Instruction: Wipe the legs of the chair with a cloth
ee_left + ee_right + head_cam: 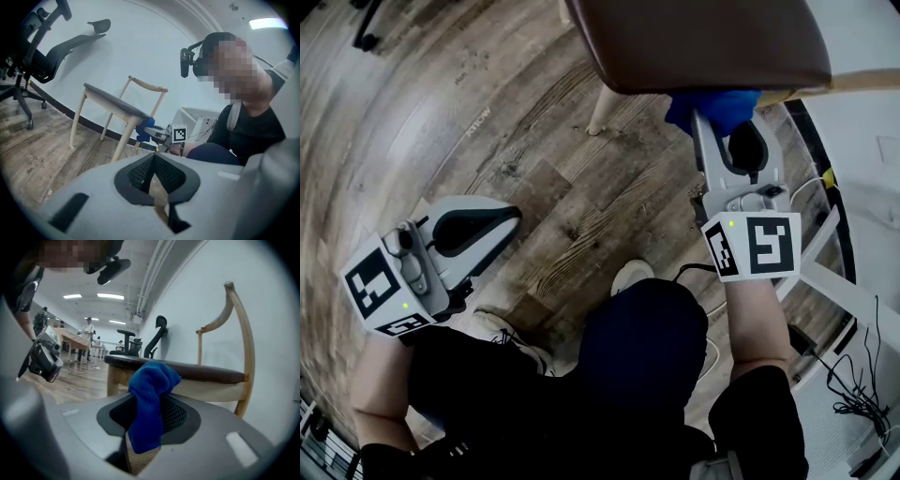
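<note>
The grey hand-held left gripper (508, 217) is seen with its jaws pressed together on nothing, held low over the wood-plank floor (534, 141) and well apart from the pale wooden chair with the dark brown padded seat (703, 37). Because the chair is not steadied from that side, it could be pushed along the smooth planks once a leg is rubbed hard.

The tapered pale wooden front leg (602, 111) stands bare under the seat's edge and looks not yet wiped.

To its right, just under the seat rim and near the top of another leg, the bunched blue cloth (152, 399) is pinched between the half-spread jaws of the right gripper (149, 427). Whether the cloth touches the chair cannot be told. Only a loose wad sticks out past the jaw tips, so it could be dragged out of the grip by friction on a downward stroke. If it is pressed too flat, the wood could be scraped by the hard tips.

Right of the chair, thin black cables (855, 375) lie on the floor and could be snagged by an elbow.
</note>
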Demonstrator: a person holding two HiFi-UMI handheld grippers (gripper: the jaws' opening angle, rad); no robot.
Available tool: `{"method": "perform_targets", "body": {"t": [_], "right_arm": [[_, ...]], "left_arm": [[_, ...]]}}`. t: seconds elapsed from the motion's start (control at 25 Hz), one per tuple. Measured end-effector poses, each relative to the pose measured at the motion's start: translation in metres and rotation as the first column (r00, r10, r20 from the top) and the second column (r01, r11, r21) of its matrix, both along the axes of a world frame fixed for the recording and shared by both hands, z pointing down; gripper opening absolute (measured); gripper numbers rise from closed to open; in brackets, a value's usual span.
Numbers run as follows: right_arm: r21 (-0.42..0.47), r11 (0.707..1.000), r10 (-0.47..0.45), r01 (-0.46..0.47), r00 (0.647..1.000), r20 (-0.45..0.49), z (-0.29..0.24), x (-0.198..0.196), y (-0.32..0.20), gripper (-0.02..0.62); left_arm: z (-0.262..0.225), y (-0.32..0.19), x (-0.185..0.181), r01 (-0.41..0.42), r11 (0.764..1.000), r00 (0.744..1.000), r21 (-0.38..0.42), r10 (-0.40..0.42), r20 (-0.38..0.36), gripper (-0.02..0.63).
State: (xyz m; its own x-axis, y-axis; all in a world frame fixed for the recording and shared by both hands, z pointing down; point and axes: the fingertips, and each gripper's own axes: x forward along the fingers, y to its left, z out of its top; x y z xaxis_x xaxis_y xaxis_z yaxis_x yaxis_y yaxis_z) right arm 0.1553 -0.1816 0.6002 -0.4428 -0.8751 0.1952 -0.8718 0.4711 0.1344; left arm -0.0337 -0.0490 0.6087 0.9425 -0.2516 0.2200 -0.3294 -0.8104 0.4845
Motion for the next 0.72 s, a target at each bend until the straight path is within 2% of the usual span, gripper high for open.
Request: {"method": "perform_targets", "body": {"t": [0.2, 0.28, 0.72], "right_arm": [[-0.008, 0.986, -0.168, 0.169, 0.986, 0.017, 0.004, -0.047, 0.014, 0.141], [-0.002, 0.978, -0.21, 0.21, 0.978, 0.006, 0.006, -0.061, 0.017, 0.141], [-0.03, 0.968, -0.246, 0.249, 0.967, 0.071, 0.034, -0.077, 0.013, 0.141]], "left_arm": [[-0.006, 0.003, 0.002, -0.007, 1.0, 1.0, 0.016, 0.007, -0.006, 0.006], [-0.007, 0.004, 0.003, -0.014, 1.0, 1.0, 0.023, 0.014, -0.003, 0.006], [-0.01, 0.005, 0.001, -0.015, 0.999, 1.0, 0.034, 0.015, -0.005, 0.006]]}}
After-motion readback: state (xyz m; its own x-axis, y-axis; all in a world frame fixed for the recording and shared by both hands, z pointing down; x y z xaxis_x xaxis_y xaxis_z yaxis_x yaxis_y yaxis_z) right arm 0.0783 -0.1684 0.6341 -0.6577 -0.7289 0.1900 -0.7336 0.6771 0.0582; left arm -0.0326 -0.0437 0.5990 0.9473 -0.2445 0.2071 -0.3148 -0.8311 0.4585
